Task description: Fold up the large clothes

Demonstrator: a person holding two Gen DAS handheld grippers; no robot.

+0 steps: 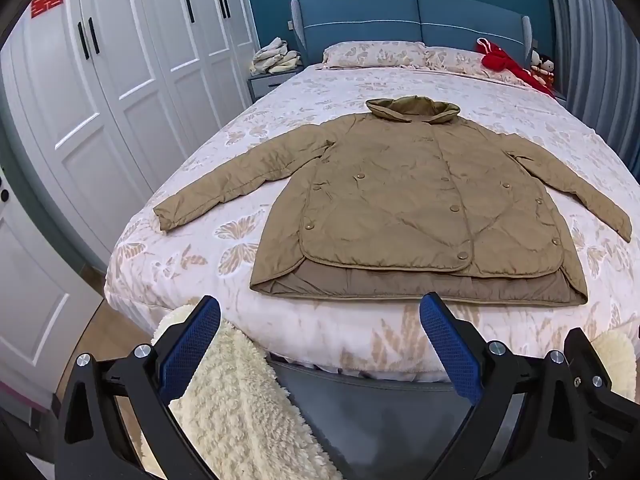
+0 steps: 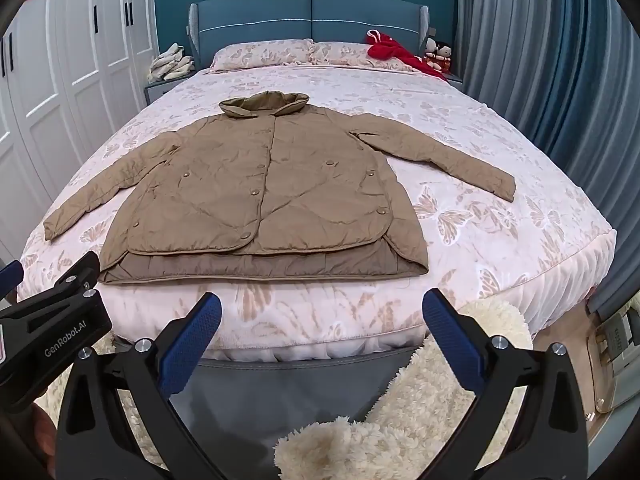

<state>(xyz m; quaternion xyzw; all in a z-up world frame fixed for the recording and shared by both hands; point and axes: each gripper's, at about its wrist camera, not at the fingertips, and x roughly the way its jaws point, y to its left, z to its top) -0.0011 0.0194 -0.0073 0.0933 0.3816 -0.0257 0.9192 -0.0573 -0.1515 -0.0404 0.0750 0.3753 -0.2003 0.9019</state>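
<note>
- Your left tongs [image 1: 320, 344] and right tongs [image 2: 322, 342] are both spread wide, nothing between the pads, hovering off the foot of the bed [image 2: 520, 216].
- Tan quilted jacket [image 2: 256, 192] lies flat, front up, buttoned, collar toward the headboard [image 2: 312, 12], hem near the foot edge.
- Both sleeves splayed out; the right cuff [image 2: 502, 186] stops well short of the bed's side edge.
- Bare bedspread rings the jacket on all sides.
- Fluffy cream rug [image 2: 440, 392] below the bed edge, under your tongs.

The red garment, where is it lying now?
In both views the red garment lies at the far right of the bed, on the right pillow below the headboard.
</note>
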